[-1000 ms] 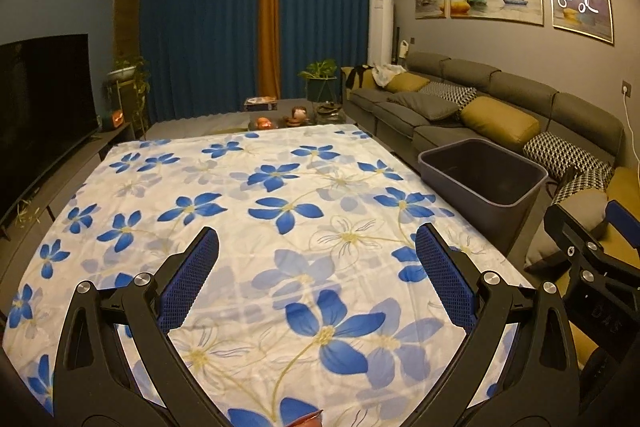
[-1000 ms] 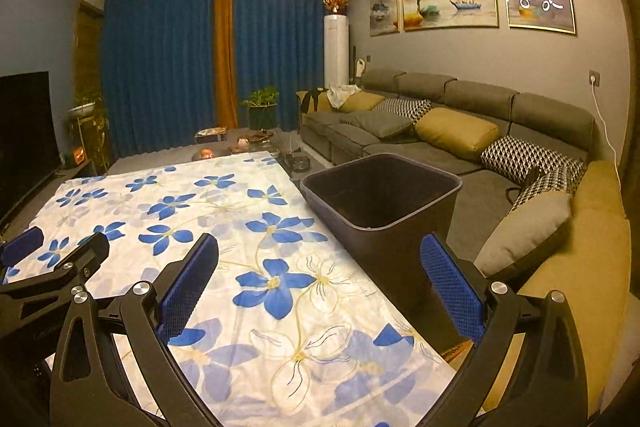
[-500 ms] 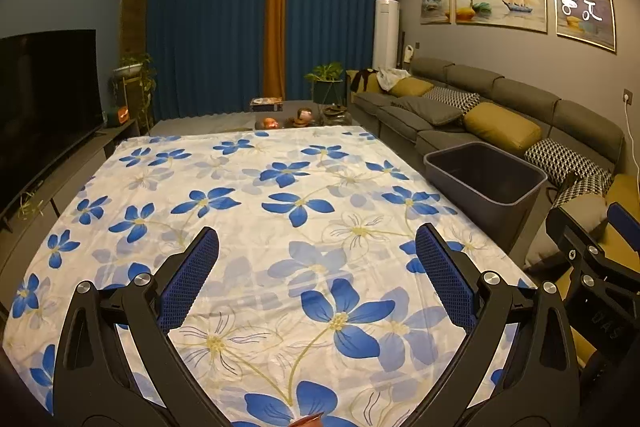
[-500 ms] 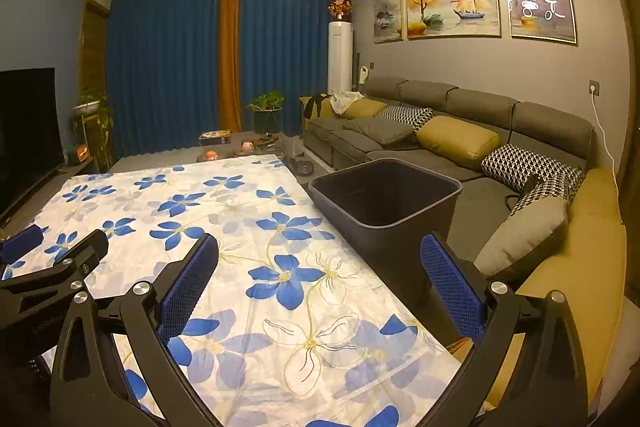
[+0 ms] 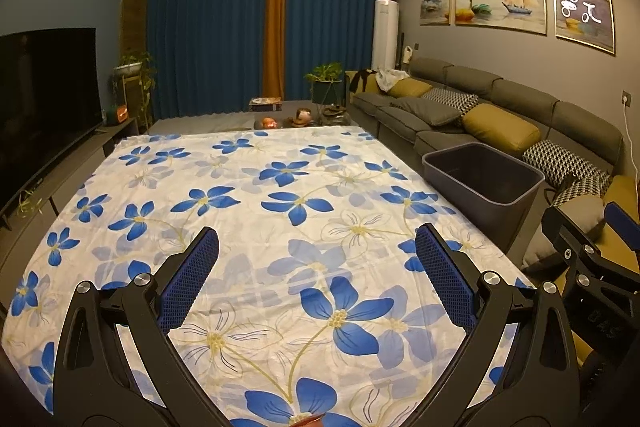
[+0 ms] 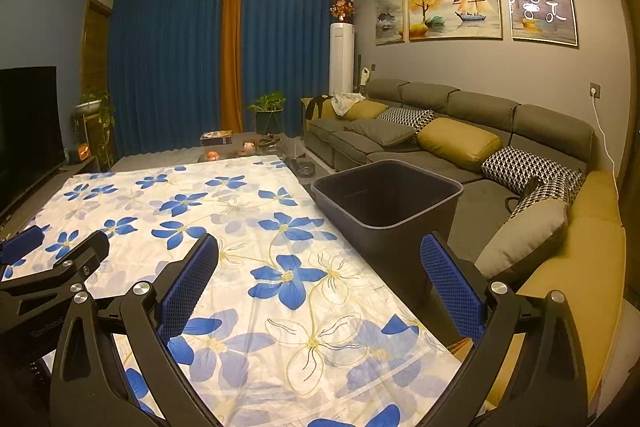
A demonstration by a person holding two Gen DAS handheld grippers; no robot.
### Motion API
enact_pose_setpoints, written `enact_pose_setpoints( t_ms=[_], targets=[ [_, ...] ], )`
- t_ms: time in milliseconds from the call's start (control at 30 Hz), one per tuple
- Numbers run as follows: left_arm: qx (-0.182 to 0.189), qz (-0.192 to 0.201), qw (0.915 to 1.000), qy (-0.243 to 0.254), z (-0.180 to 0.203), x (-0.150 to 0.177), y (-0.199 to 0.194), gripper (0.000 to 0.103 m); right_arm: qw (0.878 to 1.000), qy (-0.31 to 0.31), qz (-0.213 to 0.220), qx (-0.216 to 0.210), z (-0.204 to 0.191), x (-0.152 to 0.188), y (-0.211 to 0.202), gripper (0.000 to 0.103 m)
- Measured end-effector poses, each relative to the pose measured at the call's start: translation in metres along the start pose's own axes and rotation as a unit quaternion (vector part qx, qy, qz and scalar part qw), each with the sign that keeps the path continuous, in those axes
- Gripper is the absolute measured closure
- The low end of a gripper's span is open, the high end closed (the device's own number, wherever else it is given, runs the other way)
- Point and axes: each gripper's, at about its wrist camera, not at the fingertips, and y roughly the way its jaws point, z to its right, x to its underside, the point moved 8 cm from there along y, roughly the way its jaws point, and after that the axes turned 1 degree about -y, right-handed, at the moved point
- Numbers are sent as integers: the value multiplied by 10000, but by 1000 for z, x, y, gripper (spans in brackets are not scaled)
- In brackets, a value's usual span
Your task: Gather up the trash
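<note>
Left gripper and right gripper gape wide, empty, over the bare floral cloth. A reddish scrap, perhaps trash, sits at its near edge. Bin stands off the right edge. Views have tilted upward since earlier.

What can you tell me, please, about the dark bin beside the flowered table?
The bin is a dark grey, plastic-looking tub, rectangular with rounded corners and a rolled rim, tapering downward. It stands upright and open, with no lid, between the flowered tablecloth and the grey sofa. Its visible interior looks empty; neither set of tongs touches it.
</note>
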Motion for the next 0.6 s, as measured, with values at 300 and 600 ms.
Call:
enact_pose_setpoints(
  t_ms=[300, 600],
  targets=[
    [1, 0, 10000, -2, 0, 0, -1, 6, 10000, 16, 13, -3, 0, 0, 0, 6],
    [0, 0, 10000, 1, 0, 0, -1, 6, 10000, 29, 12, -1, 1, 0, -1, 6]
  ],
)
